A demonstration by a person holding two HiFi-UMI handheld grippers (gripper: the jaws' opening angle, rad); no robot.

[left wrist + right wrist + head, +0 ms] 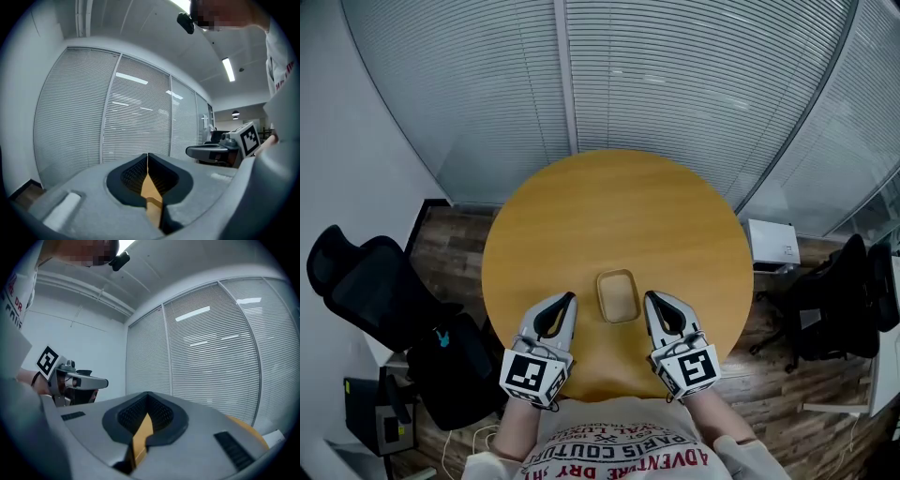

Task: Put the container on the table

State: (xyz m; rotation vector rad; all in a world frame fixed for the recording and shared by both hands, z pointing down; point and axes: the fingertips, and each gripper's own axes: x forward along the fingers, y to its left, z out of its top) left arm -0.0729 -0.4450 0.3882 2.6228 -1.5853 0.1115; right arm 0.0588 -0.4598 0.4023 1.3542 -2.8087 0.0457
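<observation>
A small tan rectangular container with rounded corners rests on the round wooden table, near its front edge. My left gripper hovers just left of it and my right gripper just right of it. Both are shut and hold nothing. In the left gripper view the left gripper's jaws meet at the tip, with only the tabletop showing through the gap behind. The right gripper view shows the same for the right gripper. Both point about level toward the window blinds, and the container is out of both gripper views.
Black office chairs stand at the left and right of the table. A white box sits on the wooden floor at the right. Glass walls with blinds curve behind the table.
</observation>
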